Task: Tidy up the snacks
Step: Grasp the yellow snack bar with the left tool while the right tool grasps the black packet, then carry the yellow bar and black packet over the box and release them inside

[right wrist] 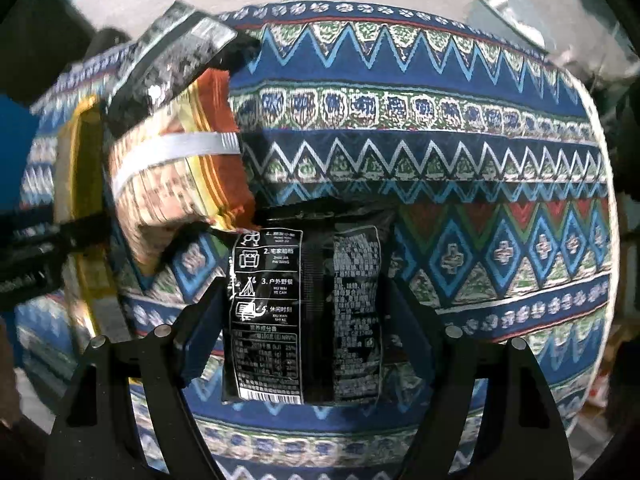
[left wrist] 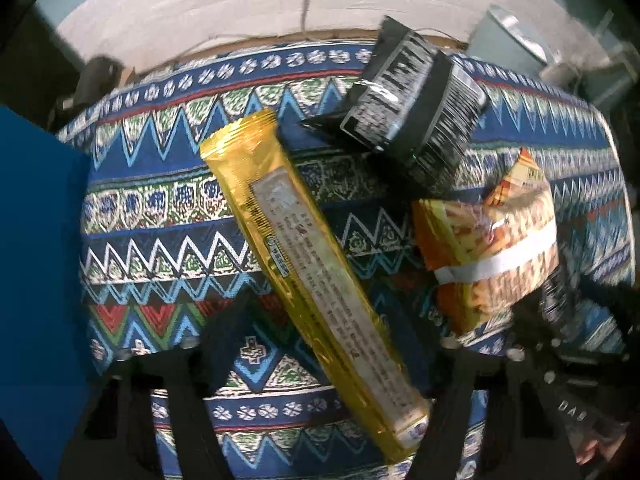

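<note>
Gold snack stick diagonal between open left claw, black packet upright between open right claw.

On the surface covered by a patterned woven cloth, a long gold foil snack bar lies diagonally; a black printed snack packet lies toward the far edge, an orange crinkled snack bag beside them.

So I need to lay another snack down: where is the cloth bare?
The cloth is bare right of the black packet, out to the table edge. A narrower strip lies between the gold bar and the blue block. Between them it is crowded: the orange bag and another black packet overlap.
</note>
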The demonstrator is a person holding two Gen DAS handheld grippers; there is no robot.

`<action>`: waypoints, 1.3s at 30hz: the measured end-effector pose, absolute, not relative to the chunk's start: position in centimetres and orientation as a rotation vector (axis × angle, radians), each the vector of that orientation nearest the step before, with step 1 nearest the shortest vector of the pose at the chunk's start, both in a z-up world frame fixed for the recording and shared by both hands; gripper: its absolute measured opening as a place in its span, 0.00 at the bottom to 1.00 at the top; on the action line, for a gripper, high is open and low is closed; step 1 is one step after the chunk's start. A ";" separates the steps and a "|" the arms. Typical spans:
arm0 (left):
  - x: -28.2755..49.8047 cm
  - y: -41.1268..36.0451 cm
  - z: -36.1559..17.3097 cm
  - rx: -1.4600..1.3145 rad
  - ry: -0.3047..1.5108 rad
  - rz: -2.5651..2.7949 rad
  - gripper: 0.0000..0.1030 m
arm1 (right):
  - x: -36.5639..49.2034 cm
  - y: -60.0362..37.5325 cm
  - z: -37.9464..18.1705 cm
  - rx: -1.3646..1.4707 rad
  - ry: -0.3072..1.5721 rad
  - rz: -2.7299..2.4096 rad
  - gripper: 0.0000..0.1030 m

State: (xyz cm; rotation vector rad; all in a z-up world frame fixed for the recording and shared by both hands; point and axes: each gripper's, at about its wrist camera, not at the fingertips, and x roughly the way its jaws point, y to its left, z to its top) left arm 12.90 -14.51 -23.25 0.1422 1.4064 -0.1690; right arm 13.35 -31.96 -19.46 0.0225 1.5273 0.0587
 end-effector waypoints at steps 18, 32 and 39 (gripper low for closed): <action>5.7 -14.6 -20.2 0.292 1.341 -0.253 0.28 | 10.1 -36.3 -15.4 -0.004 1.484 -0.022 0.62; 1.4 -12.6 -11.8 0.266 1.192 -0.311 0.28 | 8.3 -34.6 -7.2 0.016 1.319 0.006 0.62; 1.5 -11.7 -9.8 0.244 1.144 -0.322 0.28 | 7.6 -31.0 -5.5 0.014 1.292 0.074 0.62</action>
